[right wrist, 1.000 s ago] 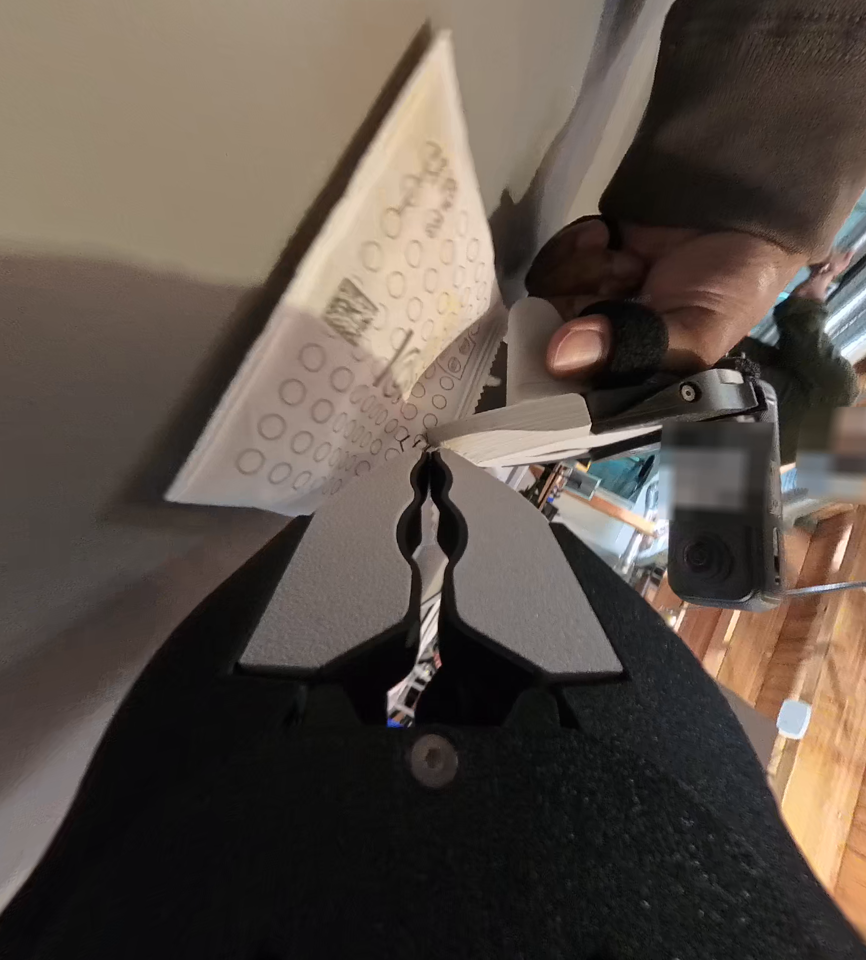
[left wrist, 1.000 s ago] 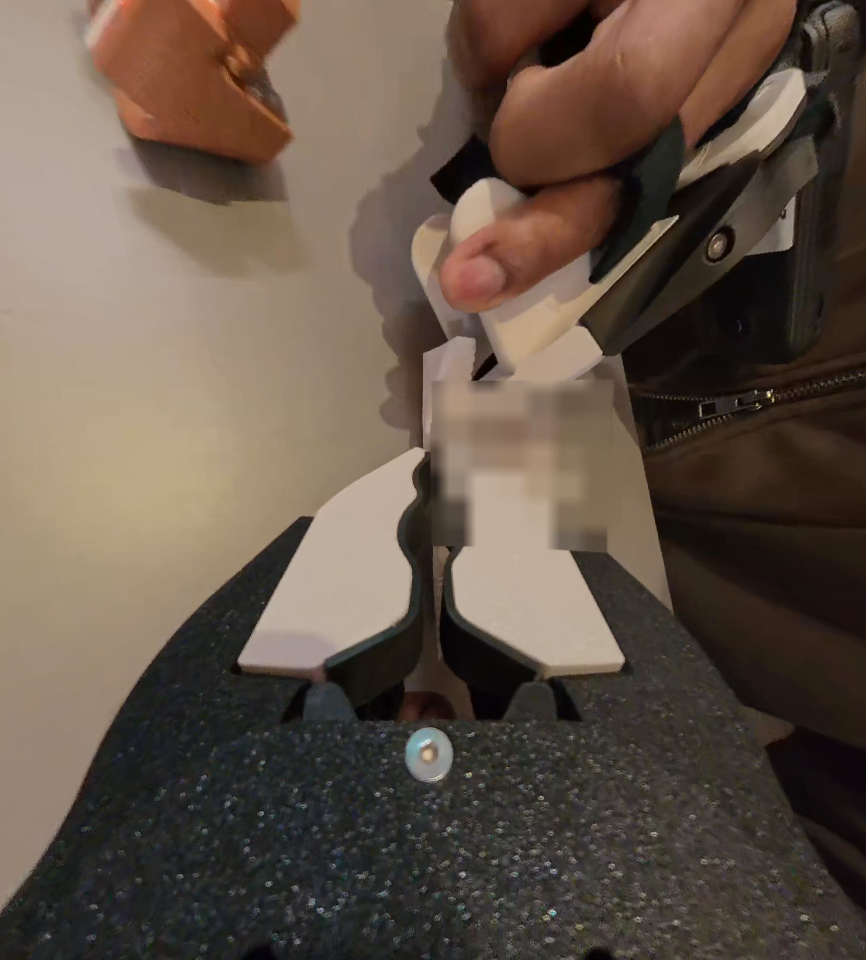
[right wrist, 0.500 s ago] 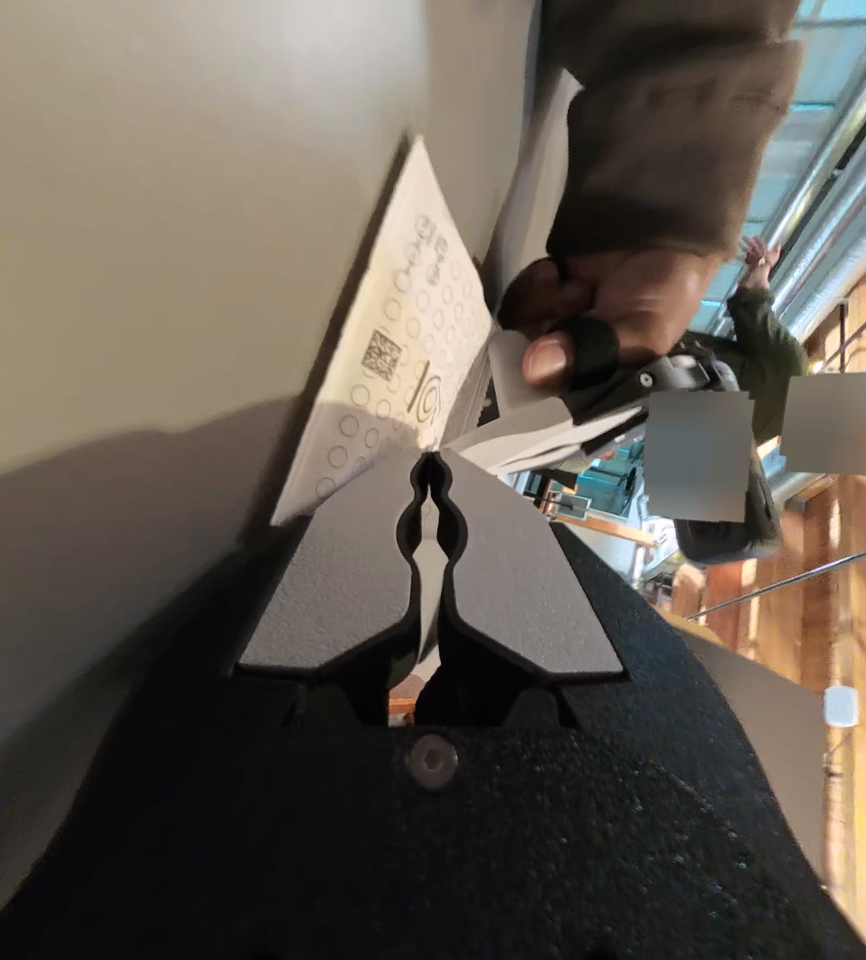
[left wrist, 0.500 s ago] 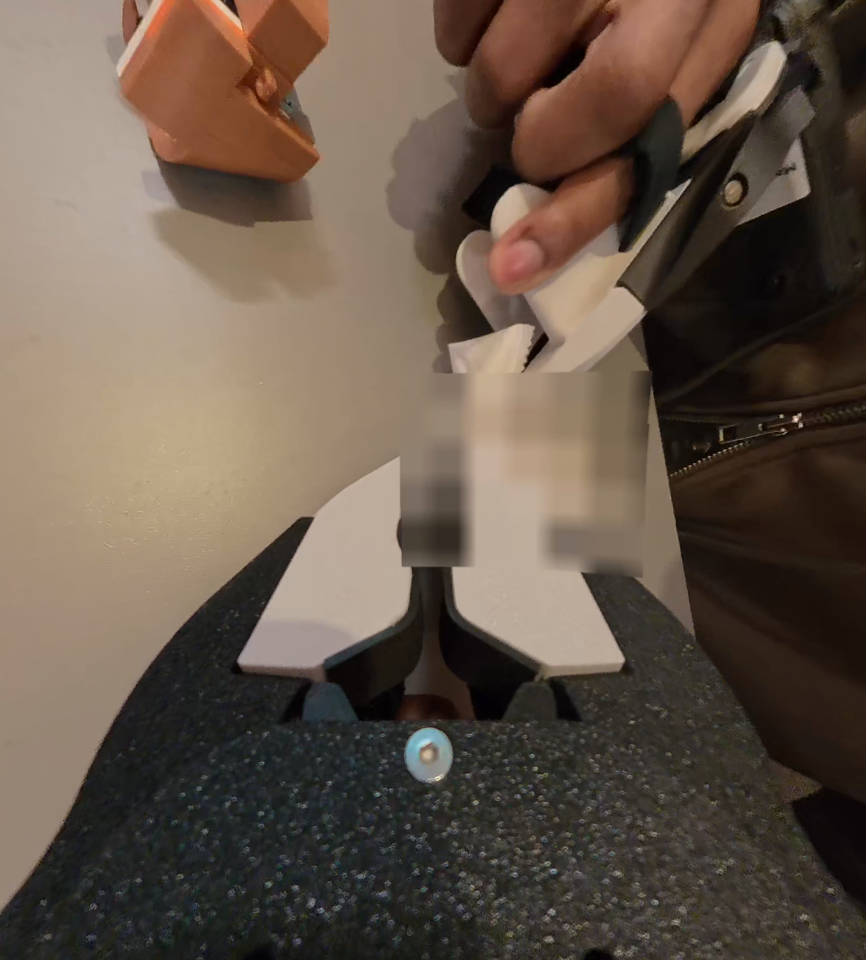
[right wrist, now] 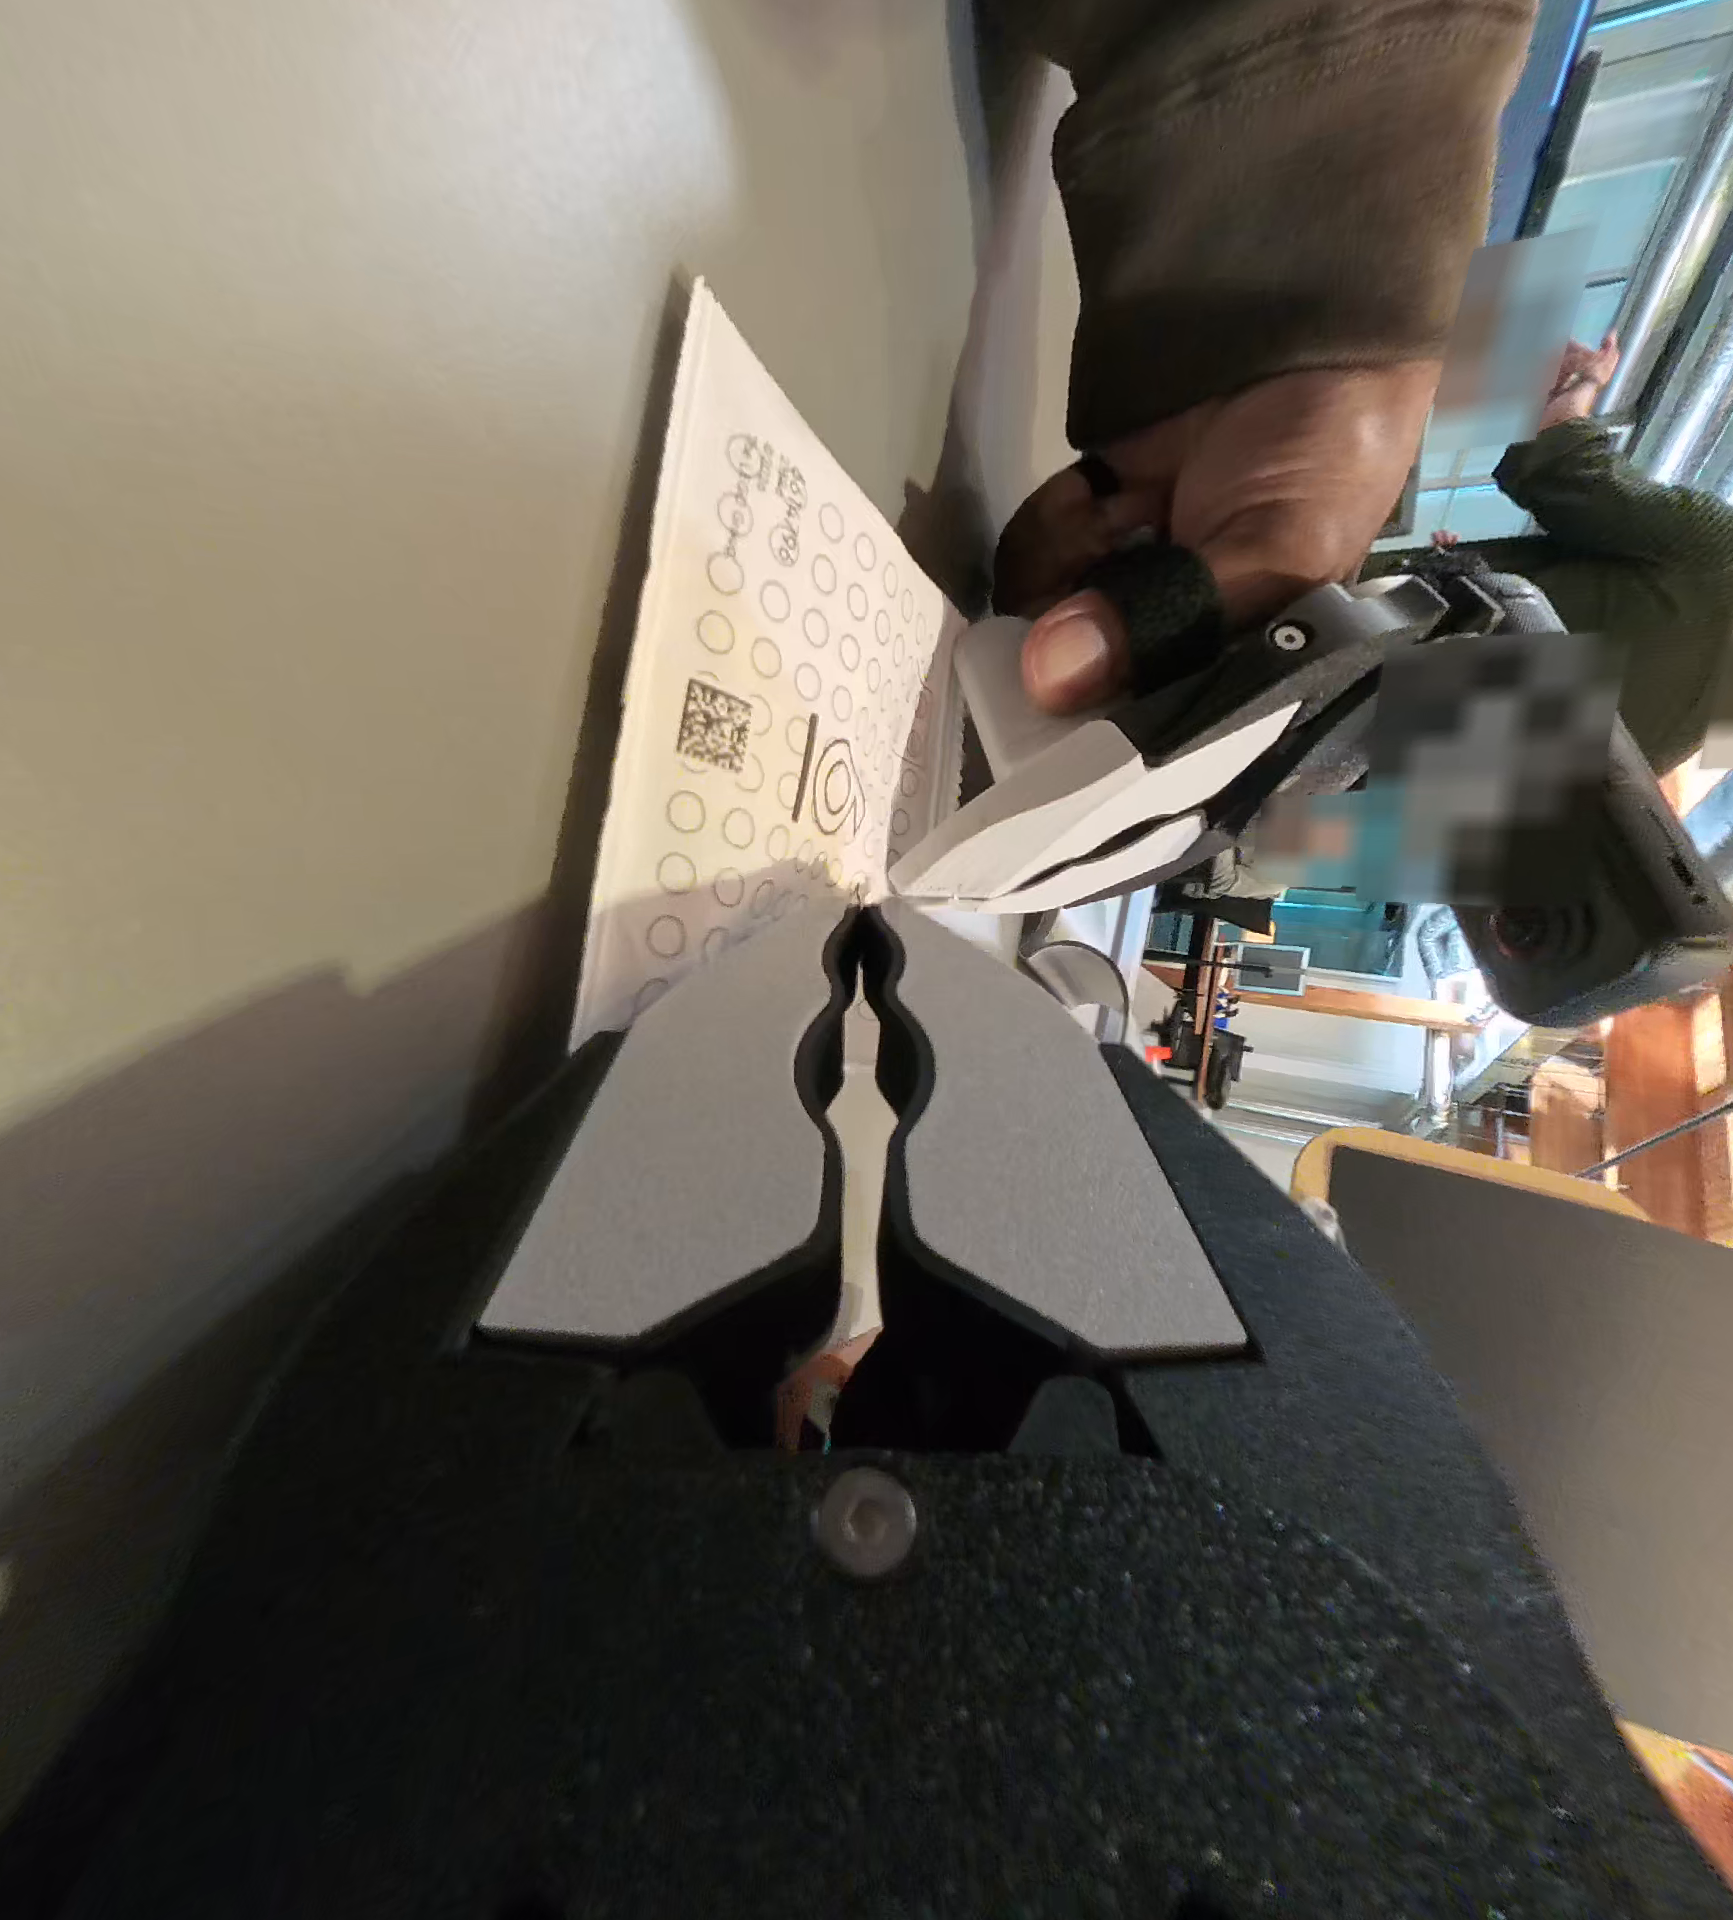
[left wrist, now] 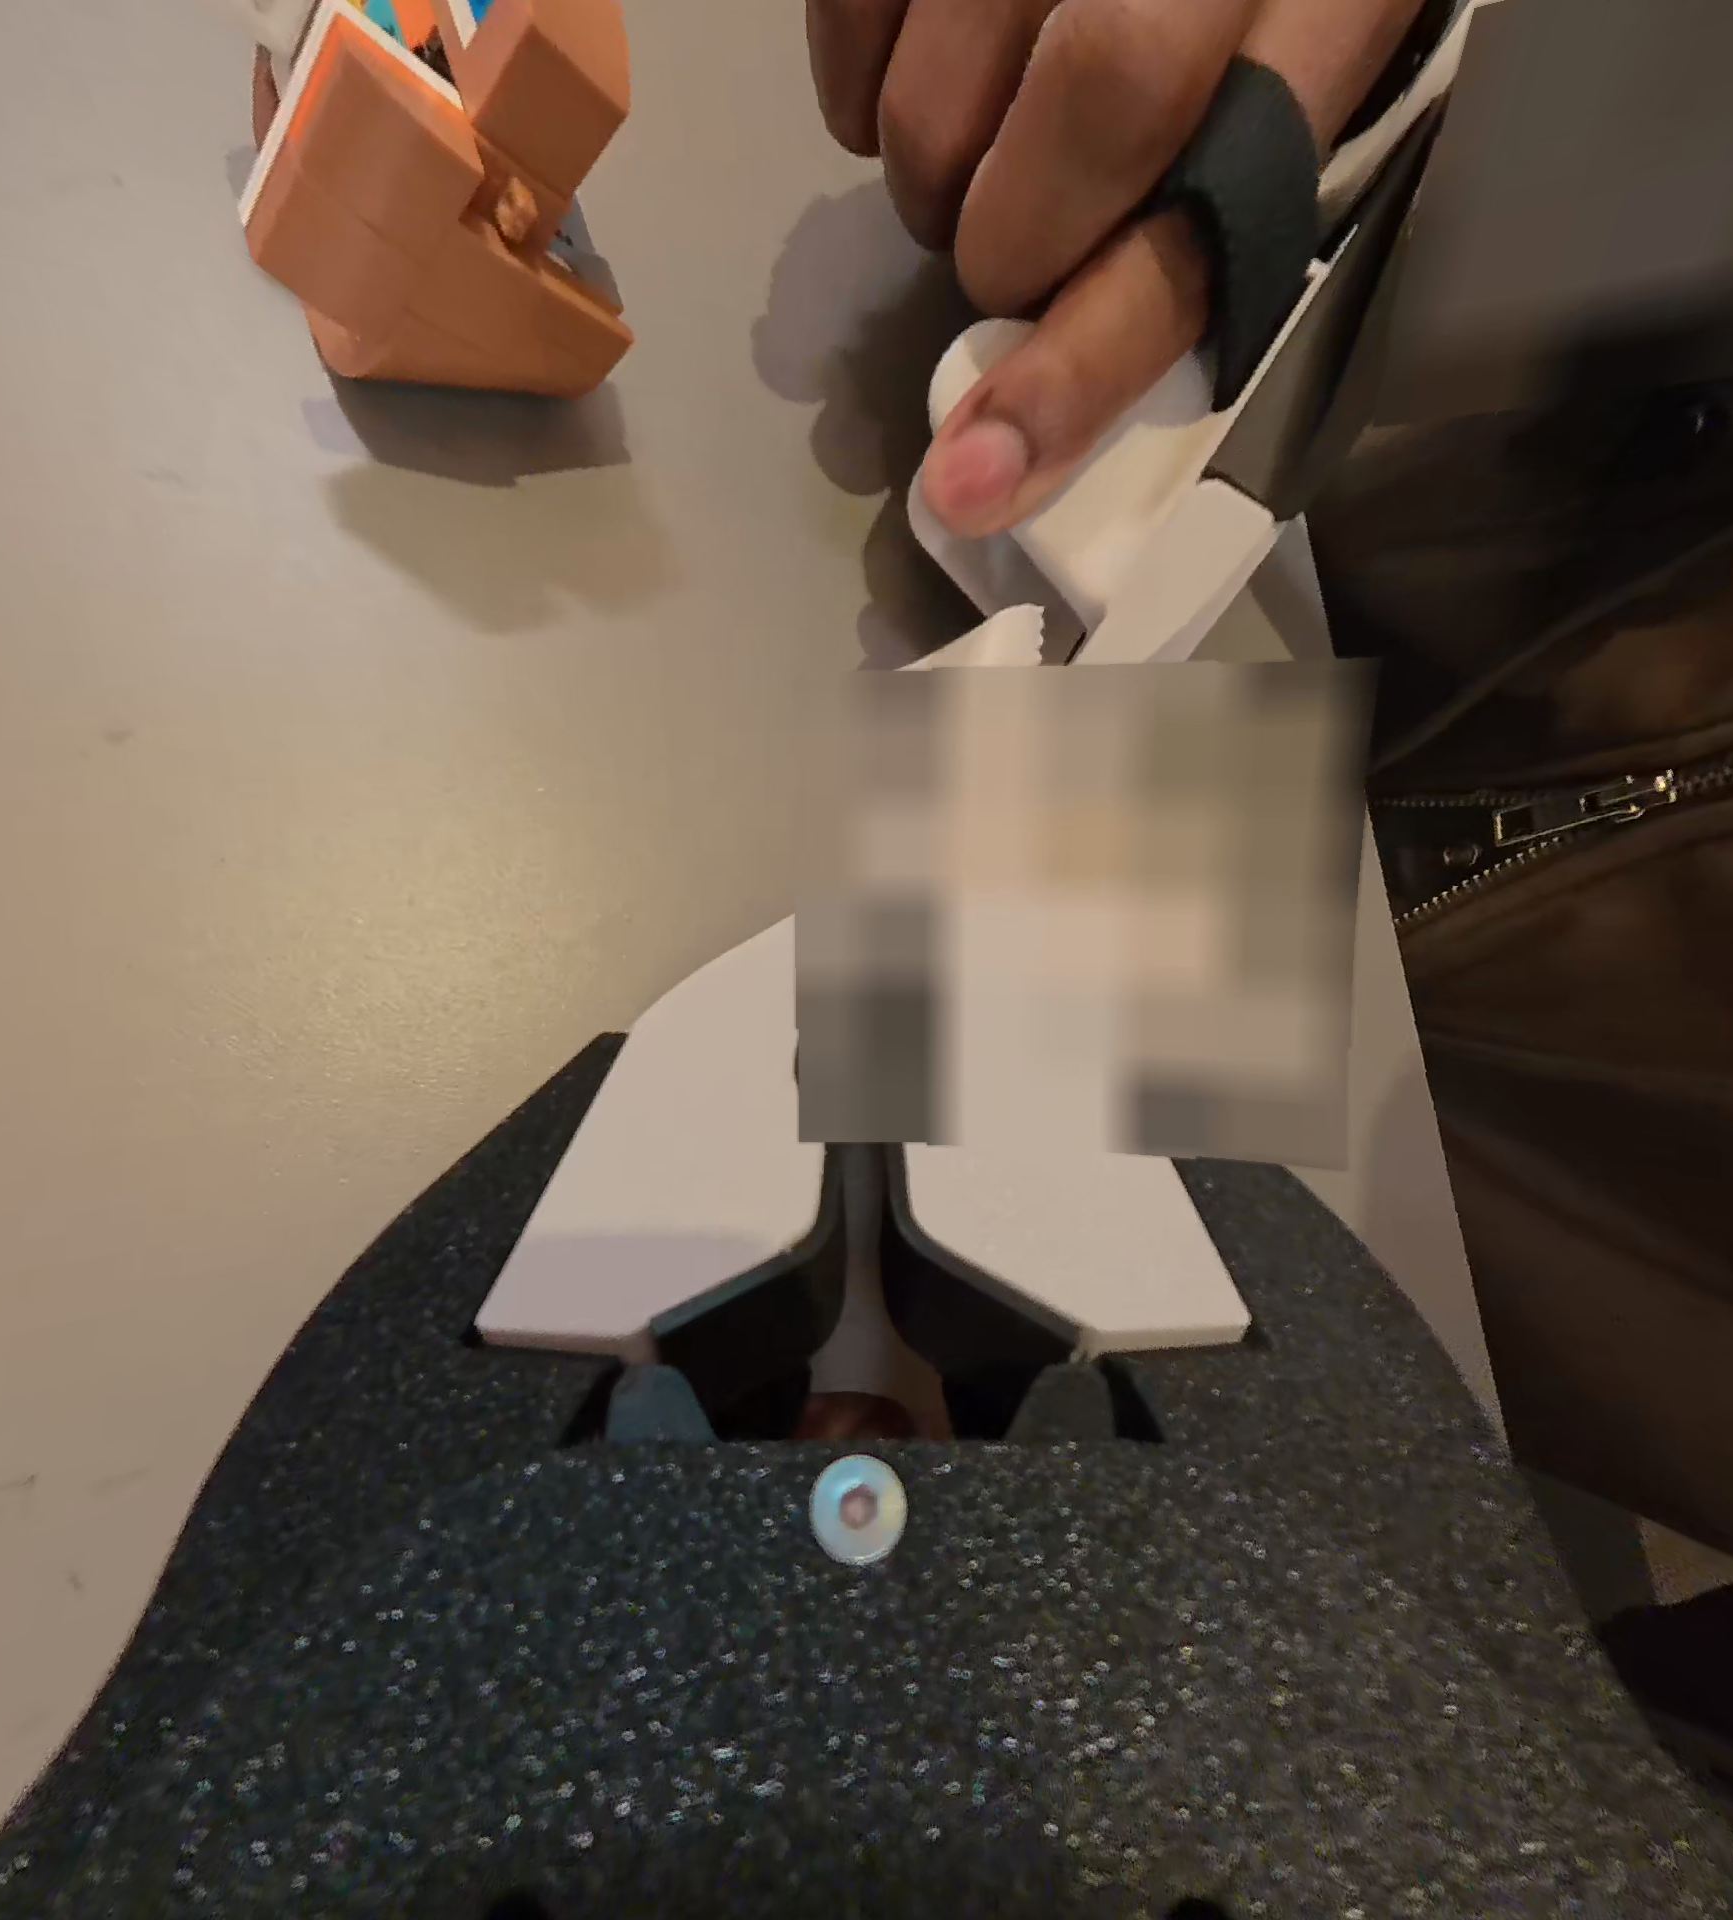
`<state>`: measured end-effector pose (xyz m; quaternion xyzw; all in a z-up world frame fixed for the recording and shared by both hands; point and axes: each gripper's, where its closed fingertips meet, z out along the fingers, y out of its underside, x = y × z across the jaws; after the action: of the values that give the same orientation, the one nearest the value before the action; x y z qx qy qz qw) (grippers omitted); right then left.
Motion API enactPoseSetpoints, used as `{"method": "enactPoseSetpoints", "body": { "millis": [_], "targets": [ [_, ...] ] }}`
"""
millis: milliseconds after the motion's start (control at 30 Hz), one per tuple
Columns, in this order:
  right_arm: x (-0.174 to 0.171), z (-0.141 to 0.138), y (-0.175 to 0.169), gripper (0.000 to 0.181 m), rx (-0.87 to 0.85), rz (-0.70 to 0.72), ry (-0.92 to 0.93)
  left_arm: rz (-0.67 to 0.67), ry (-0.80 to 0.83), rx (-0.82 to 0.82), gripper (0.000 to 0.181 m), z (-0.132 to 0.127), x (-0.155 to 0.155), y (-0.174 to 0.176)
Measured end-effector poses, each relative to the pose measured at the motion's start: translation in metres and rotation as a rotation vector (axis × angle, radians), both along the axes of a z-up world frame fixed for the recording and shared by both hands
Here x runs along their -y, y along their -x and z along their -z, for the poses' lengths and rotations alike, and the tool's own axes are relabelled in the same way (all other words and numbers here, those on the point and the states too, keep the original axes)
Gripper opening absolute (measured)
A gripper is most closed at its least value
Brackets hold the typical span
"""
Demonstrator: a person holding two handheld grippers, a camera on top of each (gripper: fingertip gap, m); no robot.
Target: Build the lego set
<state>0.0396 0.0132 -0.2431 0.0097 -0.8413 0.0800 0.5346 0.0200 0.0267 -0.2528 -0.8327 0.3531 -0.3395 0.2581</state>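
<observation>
While both grippers met over the pale, matte table (left wrist: 218, 831), each pinched the same white paper bag (right wrist: 768, 665), a flat pouch printed with rows of small circles and a square code, its top edge serrated. In the right wrist view the right gripper (right wrist: 860, 920) filled the lower centre, its grey, finely grained fingers (right wrist: 696, 1143) with wavy black inner edges drawn narrow, tips closed on the bag's lower corner. The left gripper (right wrist: 903, 888) came in from the right of that frame, its white fingers pressed together on the same corner, a bare hand (right wrist: 1246, 540) with a black fabric loop over one digit squeezing its handle. In the left wrist view the left gripper (left wrist: 862, 1164) sat at lower centre, white fingers (left wrist: 696, 1174) nearly shut with paper in the slit between them, though a blurred patch hid the tips. The right gripper (left wrist: 1038, 644) reached down from the upper right, gripped by the other hand (left wrist: 1049, 260), holding a torn, jagged paper edge. An orange blocky lego build (left wrist: 436, 218) with white and coloured panels stood at the upper left on the table, well apart from the grippers. Compared with a second earlier, the orange build sat lower and fuller in the frame, and the bag stood steeper in the right wrist view, its printed face more exposed.
</observation>
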Motion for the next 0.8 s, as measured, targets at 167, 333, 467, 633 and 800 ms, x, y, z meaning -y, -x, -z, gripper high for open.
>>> {"method": "enactPoseSetpoints", "body": {
  "millis": [167,333,467,633,800],
  "targets": [
    [-0.001,0.0,-0.005,0.0,0.014,0.012,0.048,0.003,0.003,0.012,0.001,0.0,-0.001,0.0],
    [-0.005,0.001,-0.012,0.0,0.018,0.036,0.07,-0.007,-0.021,-0.001,0.0,0.0,-0.004,0.005],
    [-0.006,0.0,-0.017,0.0,0.015,0.05,0.084,0.004,-0.03,-0.002,0.0,0.0,-0.005,0.0],
    [-0.001,0.002,-0.031,0.0,0.028,0.045,0.118,-0.015,-0.051,-0.034,0.0,0.002,-0.008,0.004],
    [-0.006,0.002,-0.043,0.0,0.015,0.093,0.181,-0.01,-0.063,-0.032,0.0,0.002,-0.01,0.002]
  ]
}}
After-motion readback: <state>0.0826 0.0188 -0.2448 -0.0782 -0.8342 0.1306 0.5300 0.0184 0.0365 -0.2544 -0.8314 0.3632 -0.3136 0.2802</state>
